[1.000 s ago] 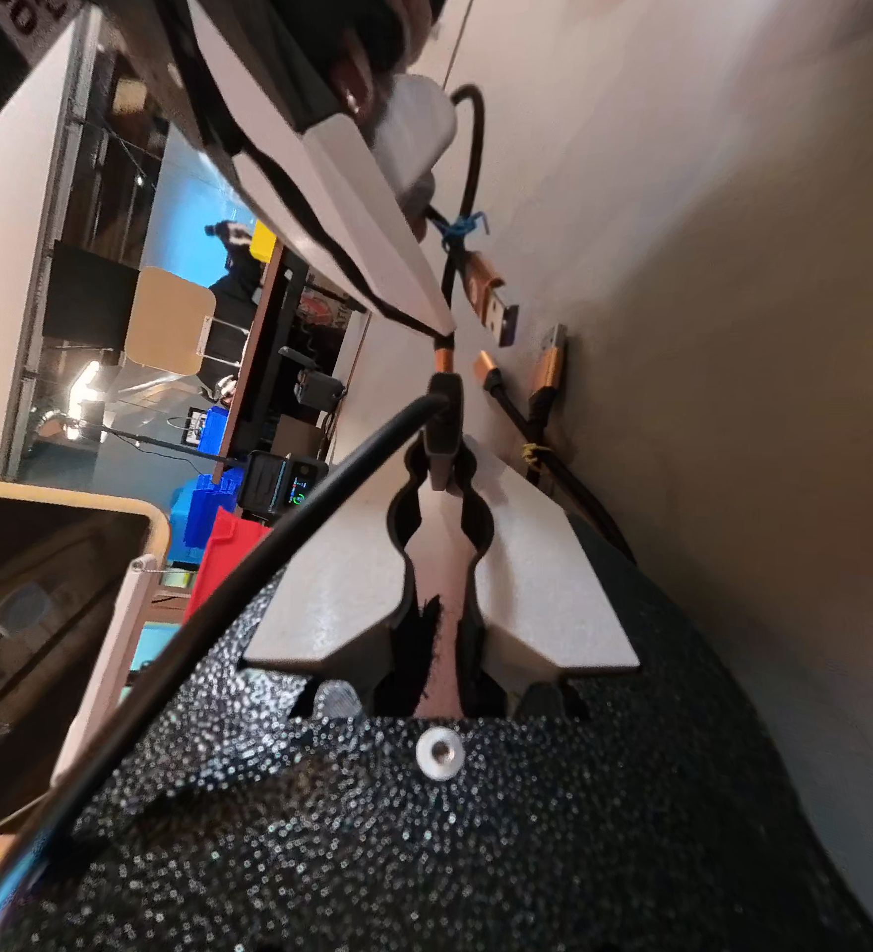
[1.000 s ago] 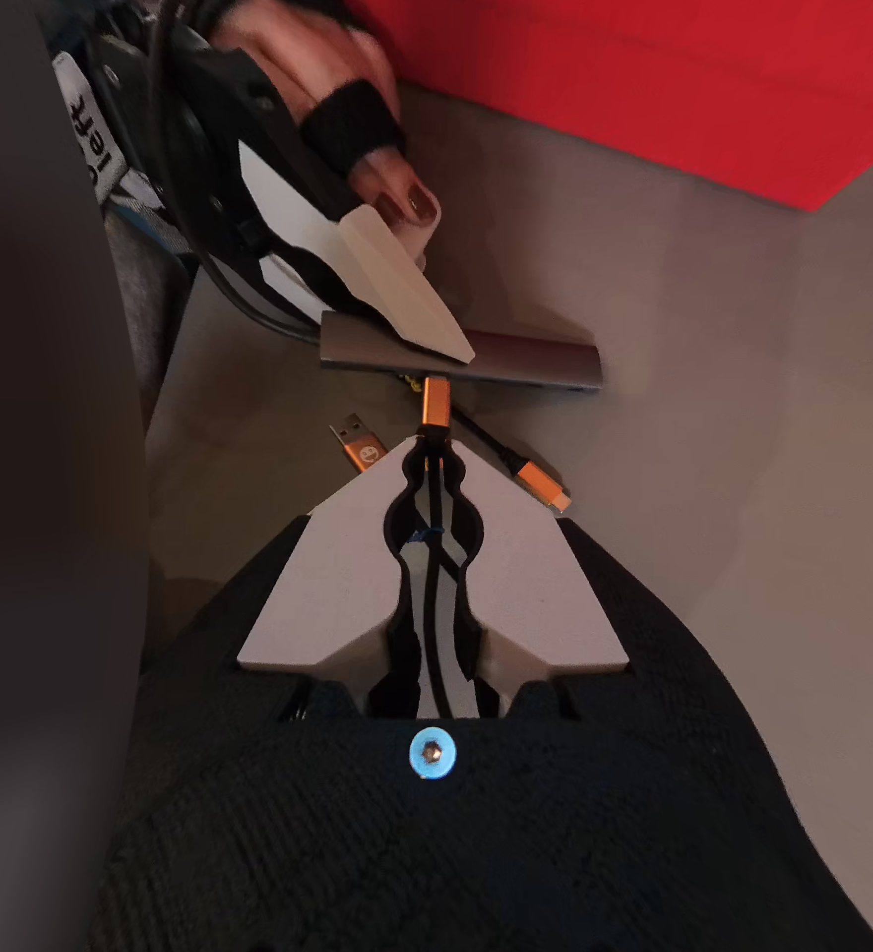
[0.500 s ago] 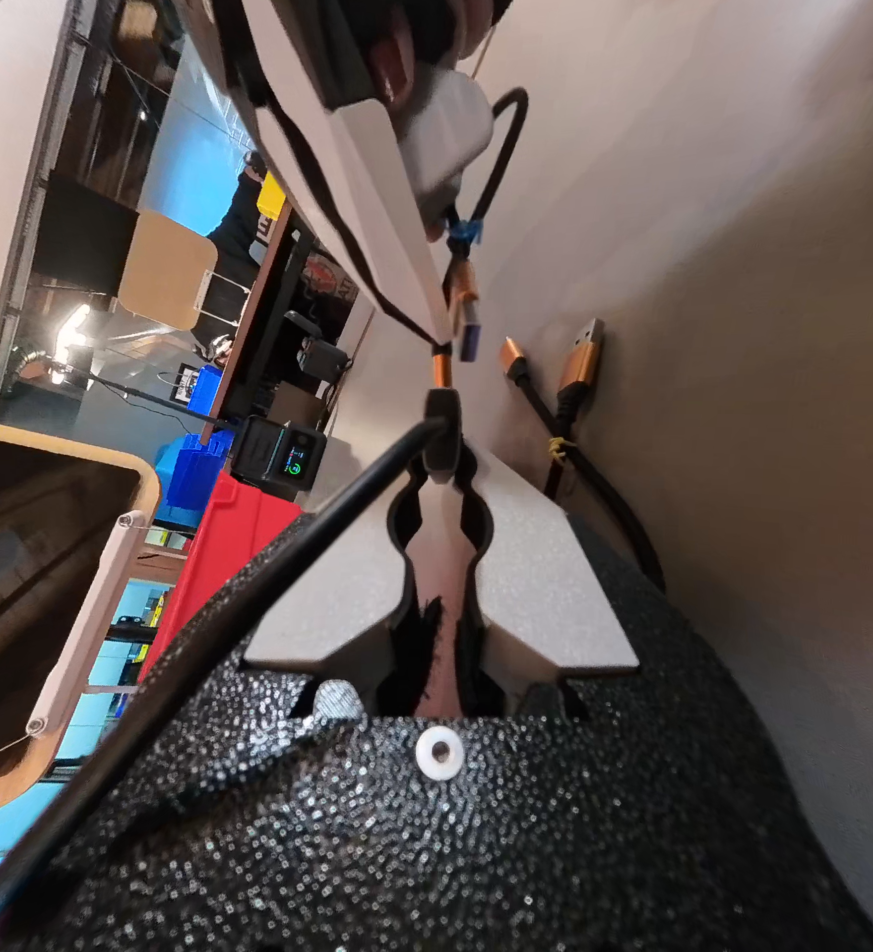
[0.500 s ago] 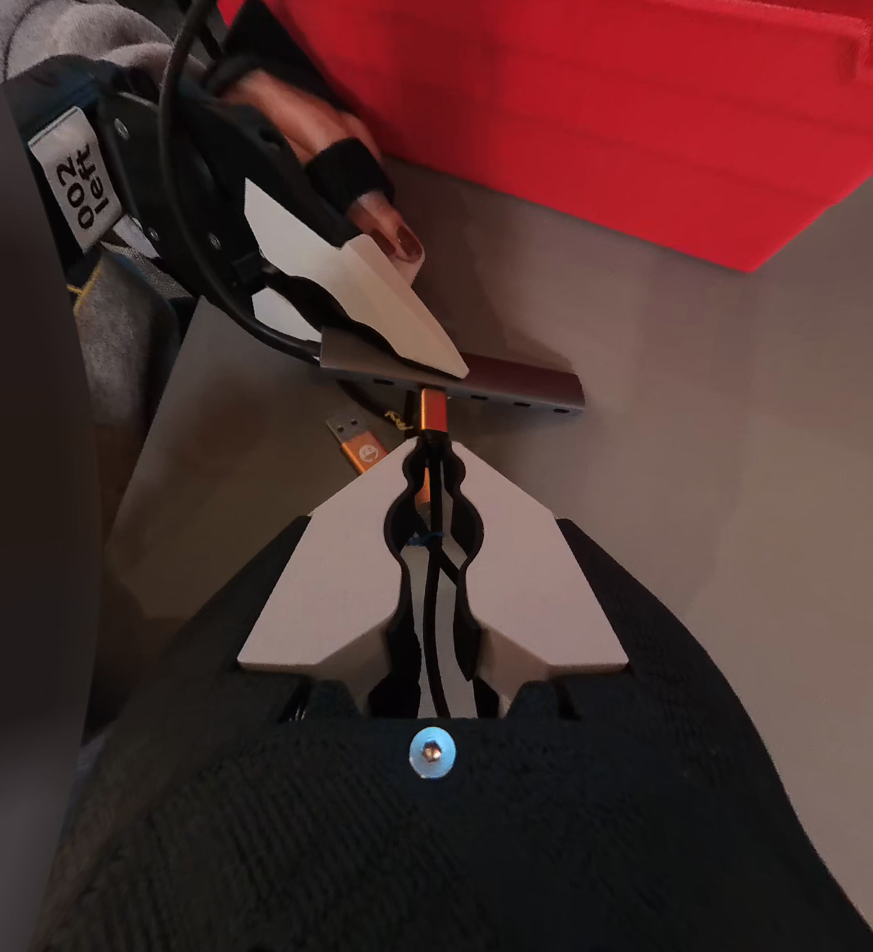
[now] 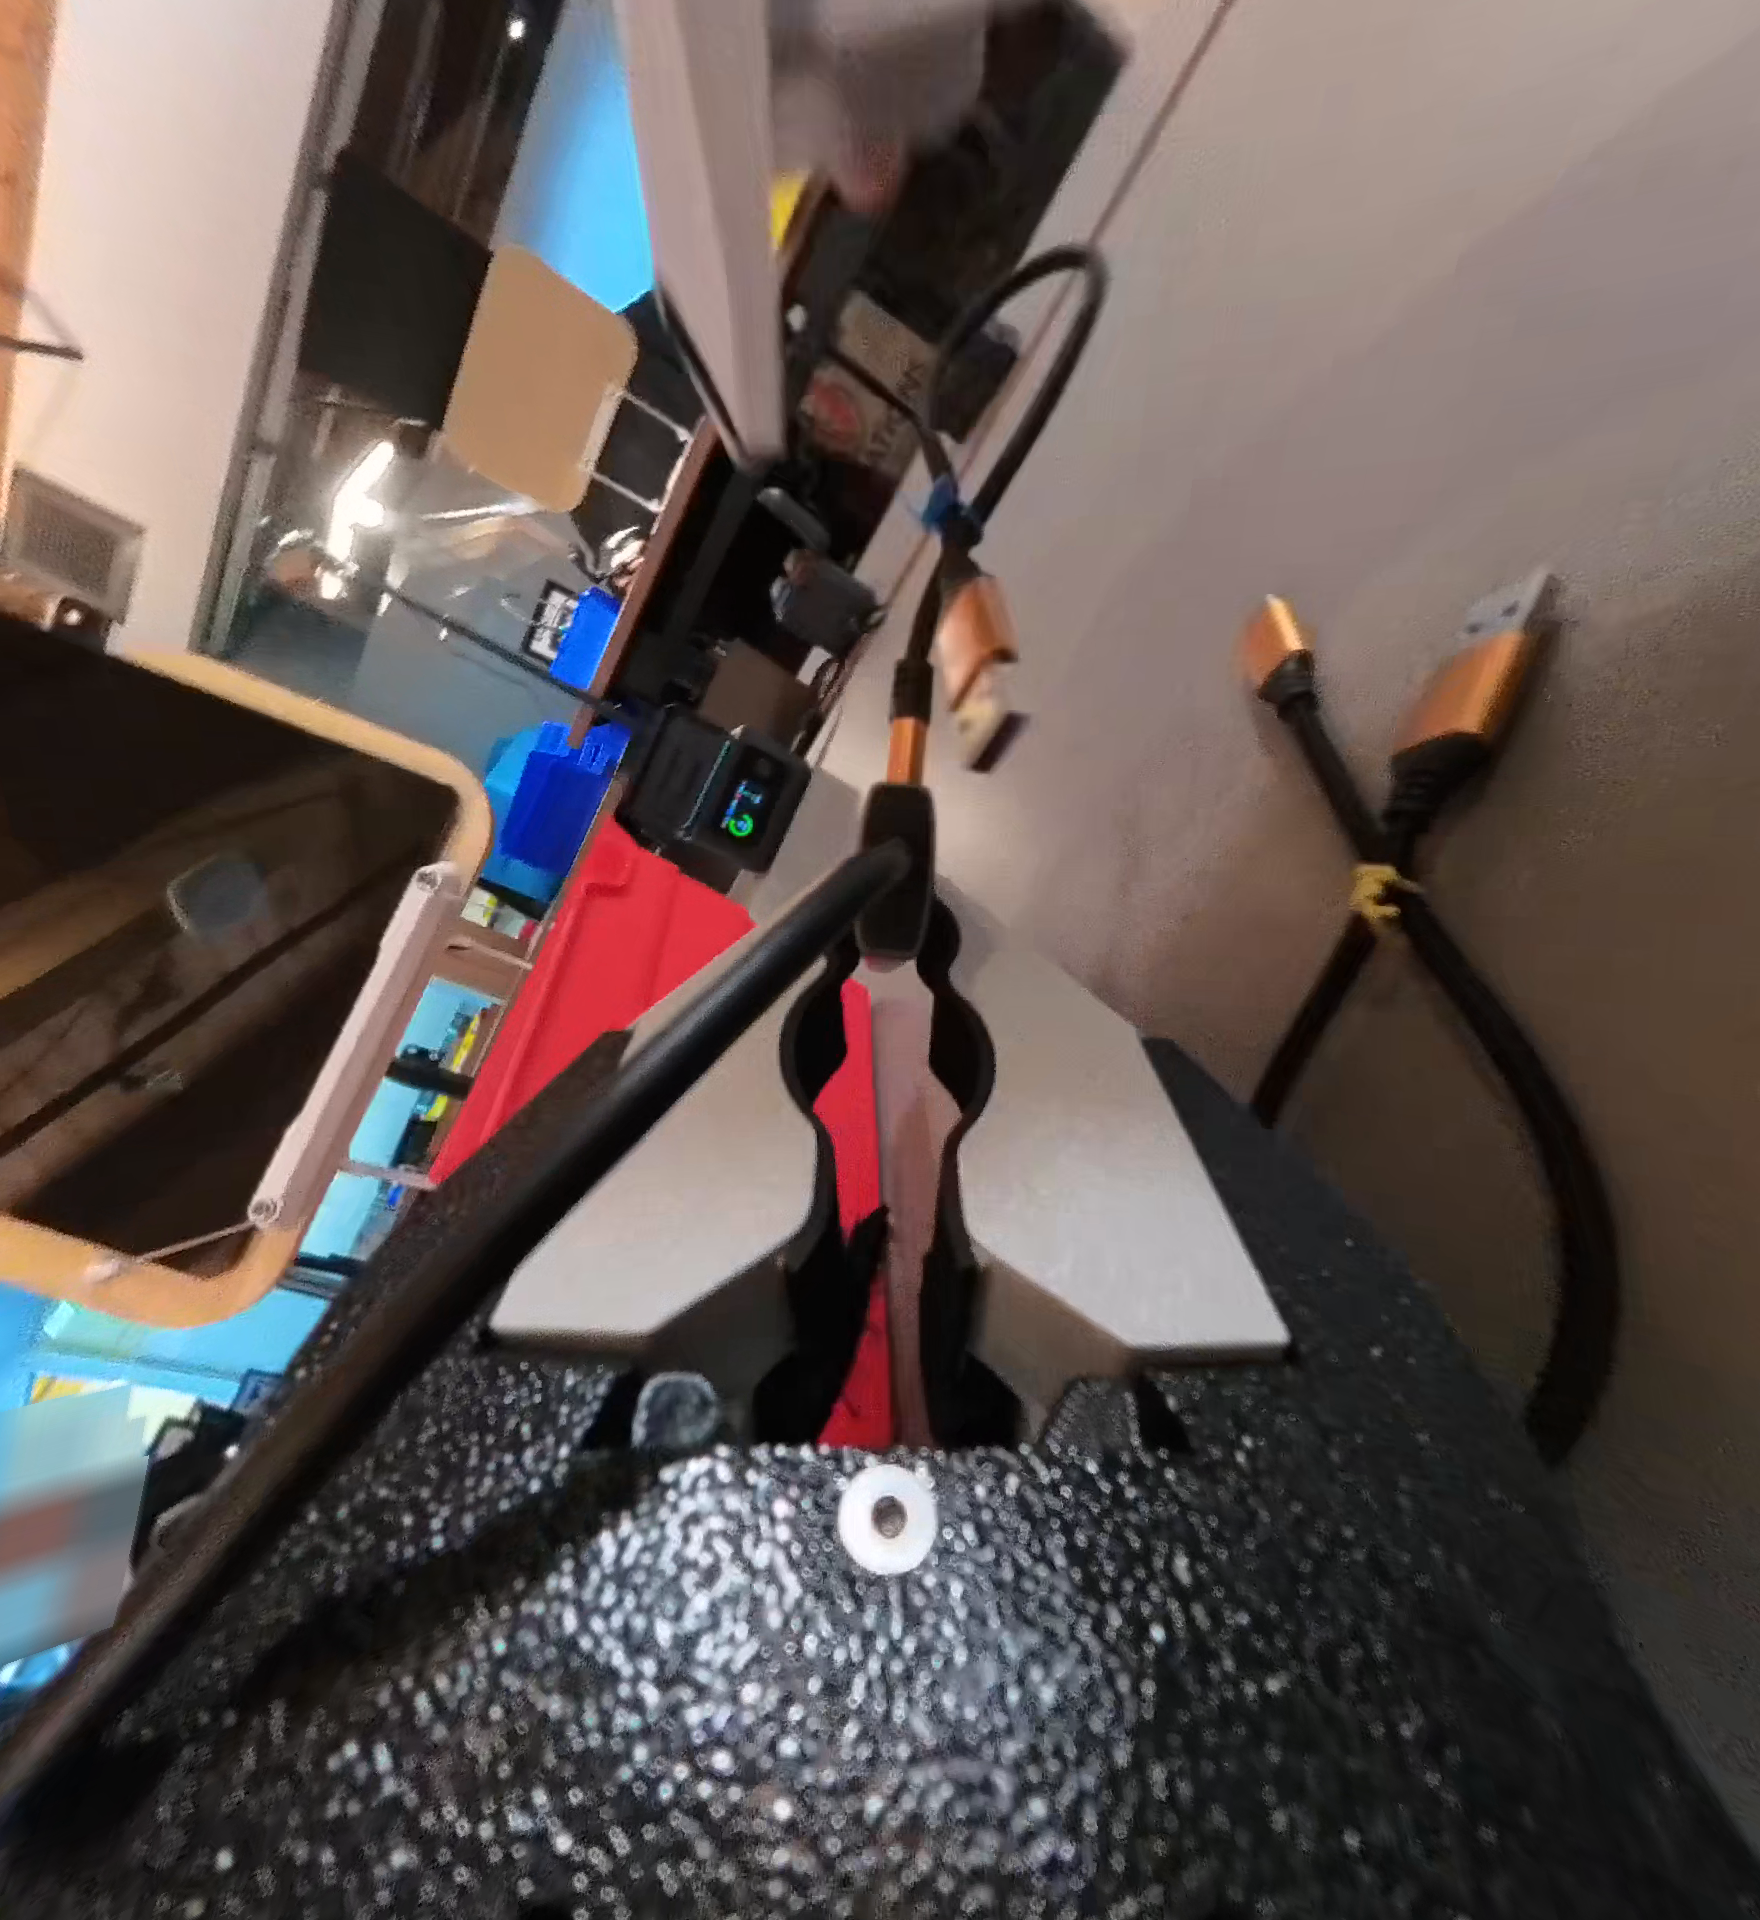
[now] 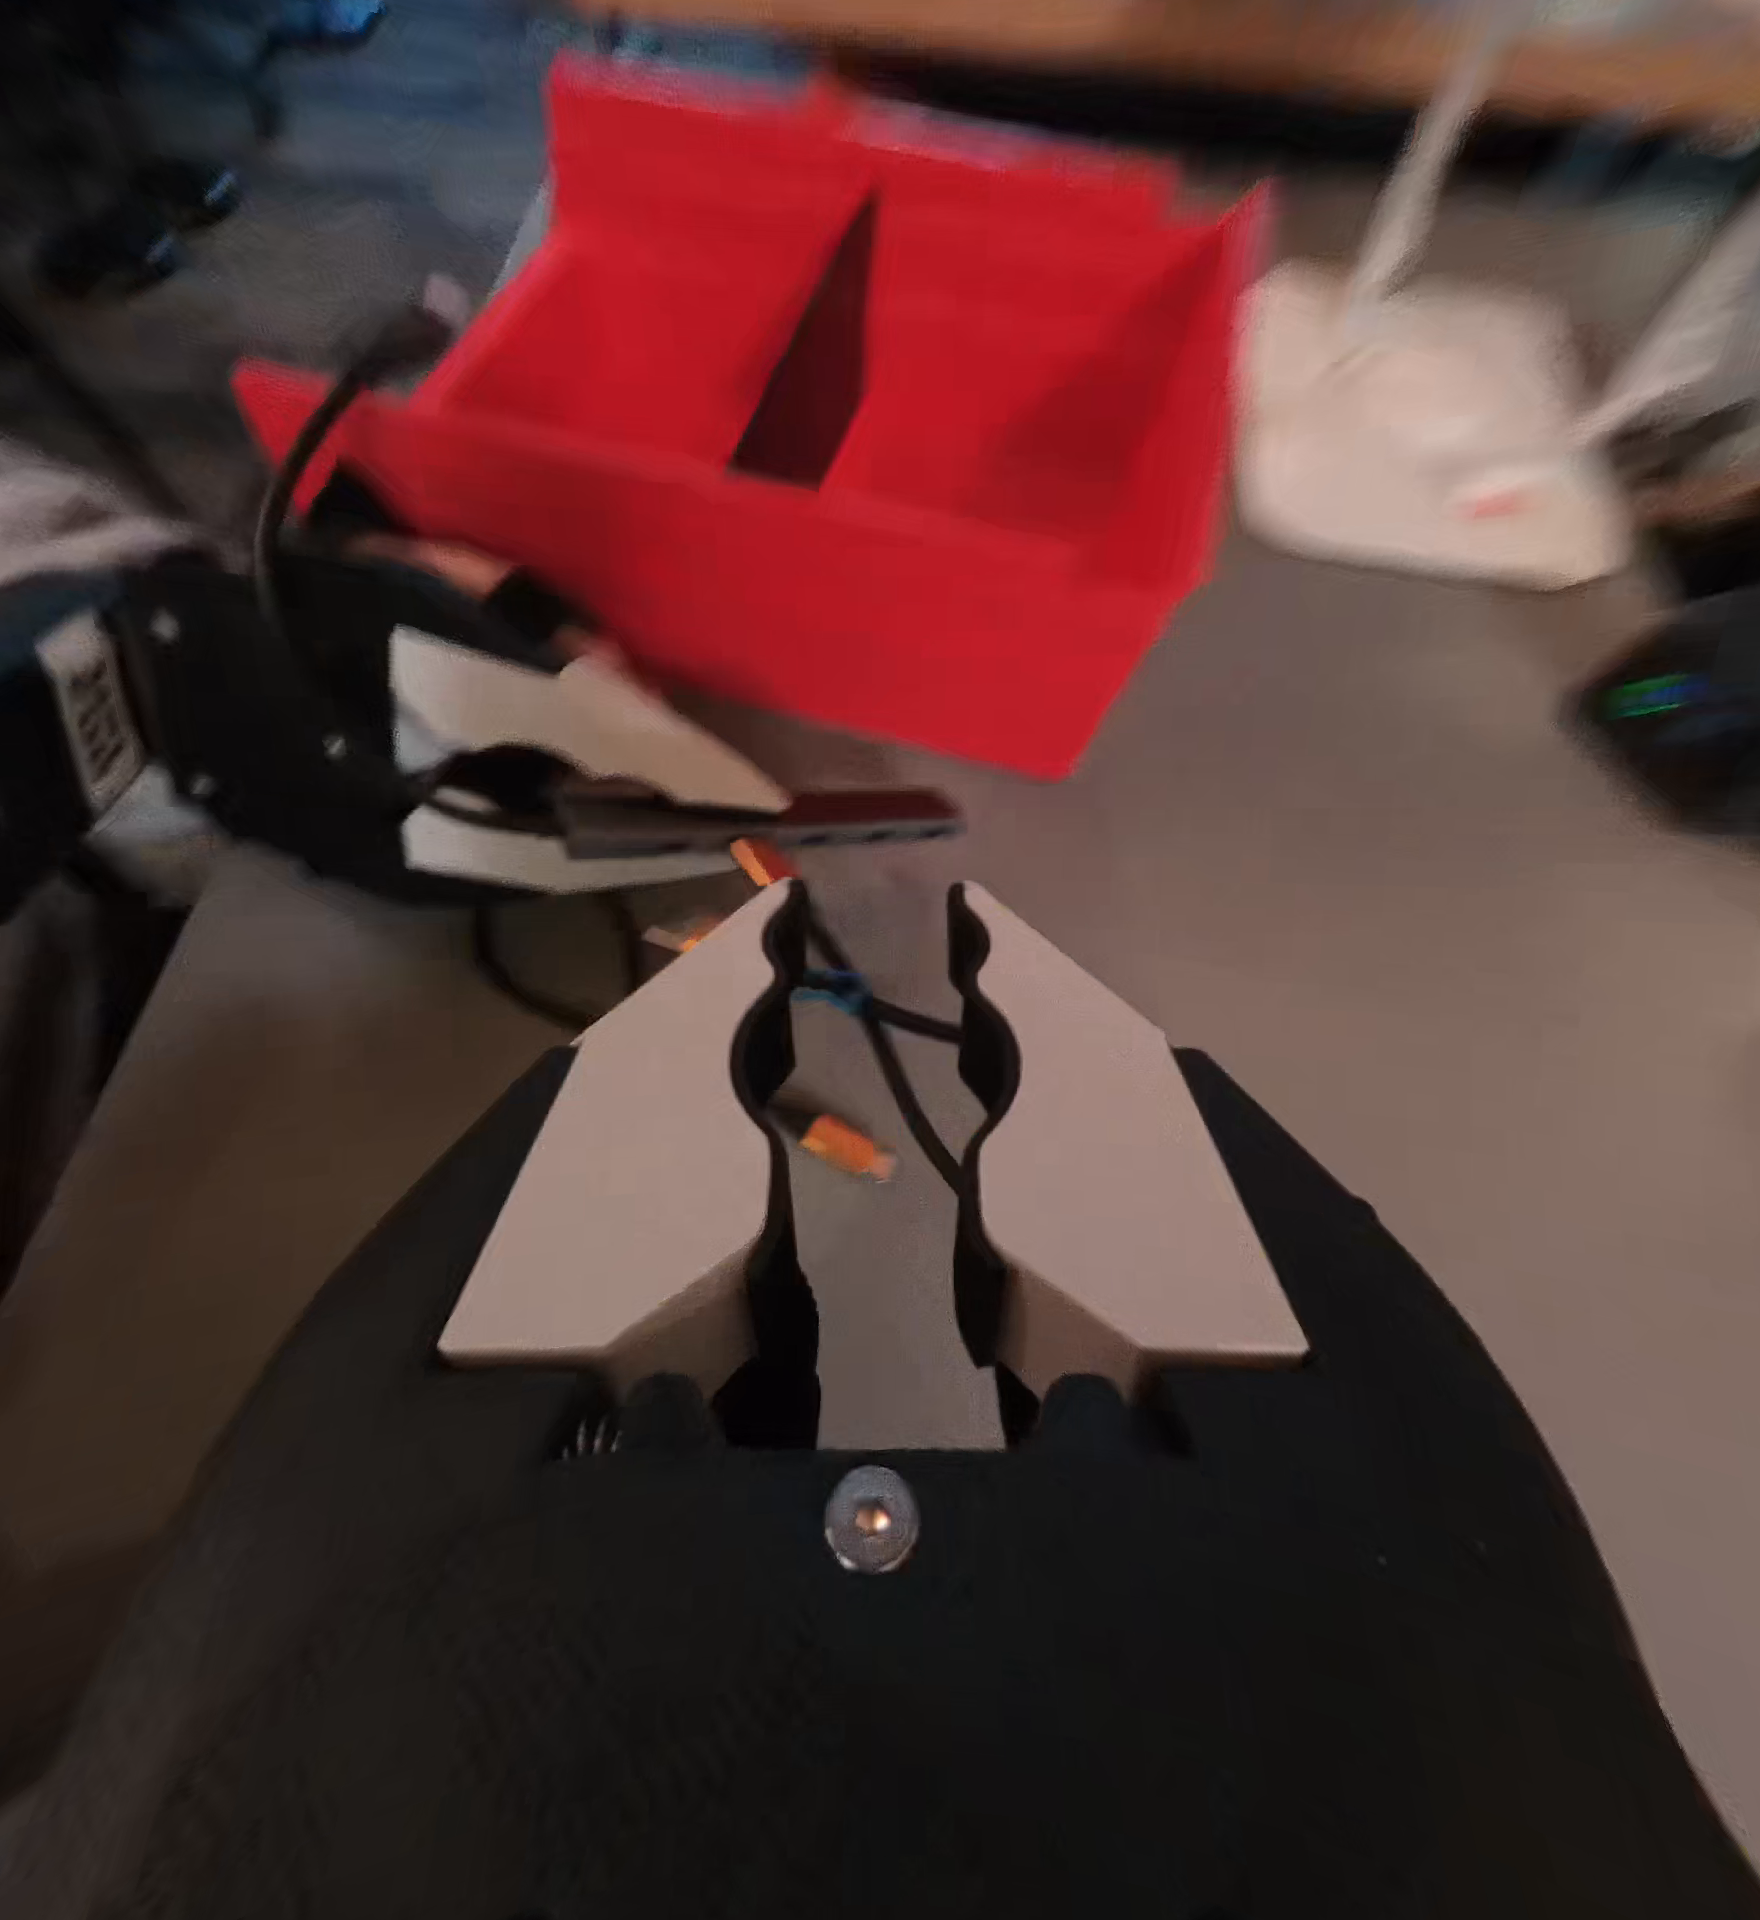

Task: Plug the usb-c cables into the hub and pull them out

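My left gripper (image 5: 897,914) is shut on the thin grey hub (image 5: 895,831), seen edge-on at its tips. An orange USB-C plug (image 5: 907,743) sits in the hub's side; its black cable carries a blue tie (image 5: 943,511) and a dangling orange USB-A plug (image 5: 980,665). In the blurred right wrist view, my right gripper (image 6: 876,894) is open and empty, a little back from the hub (image 6: 876,816), which the left gripper (image 6: 720,831) holds above the table. The plugged orange connector (image 6: 762,857) shows just beyond my left fingertip. A second orange plug (image 6: 845,1148) lies on the table.
A second black cable with a yellow tie (image 5: 1380,904) and orange plugs lies on the grey table (image 5: 1634,416). A red divided bin (image 6: 803,468) stands behind the hub. A white object (image 6: 1427,447) and a black device with a green light (image 6: 1686,707) are at the right.
My right gripper has opened, let go of the orange USB-C plug and drawn back and up. The plug stays in the hub. The left gripper still holds the hub.
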A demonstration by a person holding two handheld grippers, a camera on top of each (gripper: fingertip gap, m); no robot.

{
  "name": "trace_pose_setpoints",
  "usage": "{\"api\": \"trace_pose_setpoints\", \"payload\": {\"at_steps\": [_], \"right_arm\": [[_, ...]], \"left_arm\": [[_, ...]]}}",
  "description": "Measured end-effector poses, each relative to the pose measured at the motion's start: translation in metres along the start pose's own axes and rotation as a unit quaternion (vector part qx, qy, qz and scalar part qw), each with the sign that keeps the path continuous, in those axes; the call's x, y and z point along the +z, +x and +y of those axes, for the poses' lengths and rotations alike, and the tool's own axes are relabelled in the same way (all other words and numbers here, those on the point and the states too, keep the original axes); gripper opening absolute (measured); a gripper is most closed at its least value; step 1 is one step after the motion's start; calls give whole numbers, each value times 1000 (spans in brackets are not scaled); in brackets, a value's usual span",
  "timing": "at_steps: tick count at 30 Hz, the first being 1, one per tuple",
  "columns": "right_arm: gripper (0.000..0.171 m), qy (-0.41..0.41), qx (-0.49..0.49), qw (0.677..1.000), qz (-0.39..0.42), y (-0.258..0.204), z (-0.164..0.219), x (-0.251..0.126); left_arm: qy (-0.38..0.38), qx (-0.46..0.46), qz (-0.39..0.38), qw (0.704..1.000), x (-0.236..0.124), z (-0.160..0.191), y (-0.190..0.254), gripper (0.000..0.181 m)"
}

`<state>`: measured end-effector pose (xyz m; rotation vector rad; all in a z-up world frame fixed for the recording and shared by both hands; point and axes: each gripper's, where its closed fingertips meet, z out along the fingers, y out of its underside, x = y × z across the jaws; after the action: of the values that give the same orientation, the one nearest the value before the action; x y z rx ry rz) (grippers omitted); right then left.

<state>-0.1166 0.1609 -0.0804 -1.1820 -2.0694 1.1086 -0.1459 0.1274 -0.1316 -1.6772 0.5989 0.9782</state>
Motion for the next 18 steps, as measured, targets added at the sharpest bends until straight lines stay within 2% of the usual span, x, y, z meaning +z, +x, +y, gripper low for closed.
{"api": "trace_pose_setpoints", "payload": {"at_steps": [3,6,9,12,14,17,18], "right_arm": [[18,66,42,988,132,23,-18,-49],[21,5,158,968,193,12,26,-68],[24,-52,183,955,230,-18,67,-43],[28,-38,171,940,292,-29,76,-8],[50,-12,172,928,329,-31,69,10],[92,-10,182,913,365,-30,65,30],[98,-17,191,910,366,-30,66,38]], "left_arm": [[4,-39,-23,999,-1,2,-13,8],[14,-69,-32,997,-3,2,-21,7],[36,-93,-34,994,-6,-2,-26,7],[46,-95,-47,993,-8,-4,-30,7],[54,-99,-53,992,-10,-5,-33,7],[57,-101,-58,992,-11,-5,-35,7],[58,-103,-57,991,-11,-5,-36,7]]}}
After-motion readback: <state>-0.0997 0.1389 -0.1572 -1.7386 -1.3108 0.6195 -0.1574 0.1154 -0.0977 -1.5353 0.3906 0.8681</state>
